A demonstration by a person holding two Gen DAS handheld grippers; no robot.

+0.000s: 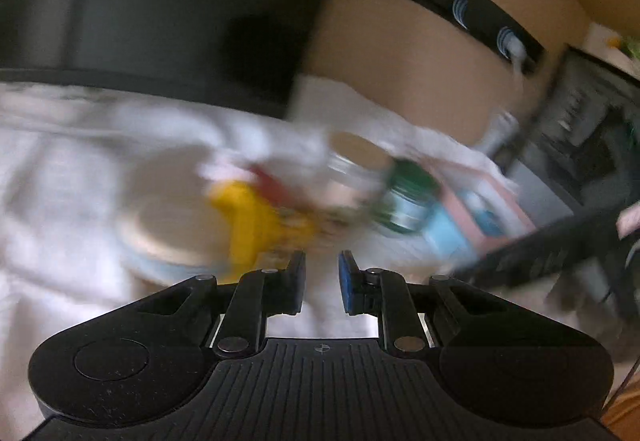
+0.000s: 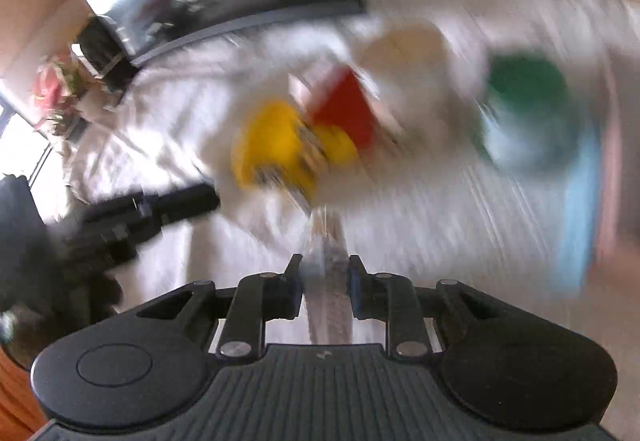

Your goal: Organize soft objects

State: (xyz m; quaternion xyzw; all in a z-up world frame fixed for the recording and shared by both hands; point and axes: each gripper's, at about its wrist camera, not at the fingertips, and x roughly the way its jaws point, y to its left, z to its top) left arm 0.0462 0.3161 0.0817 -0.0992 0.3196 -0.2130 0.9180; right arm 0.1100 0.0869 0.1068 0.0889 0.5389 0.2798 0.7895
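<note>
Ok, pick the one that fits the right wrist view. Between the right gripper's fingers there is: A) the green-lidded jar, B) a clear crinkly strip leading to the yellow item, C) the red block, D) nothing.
B: a clear strip sits between the right gripper fingers and runs up to the yellow item; the picture is too blurred to say more about it.

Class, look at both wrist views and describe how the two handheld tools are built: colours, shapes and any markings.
Both tools are matte black. The left tool has a ribbed base plate, two rounded lobes, silver pivot pins and linkage arms; one finger pad is blue. The right tool is built the same, with a small mark on its ribbed plate.
</note>
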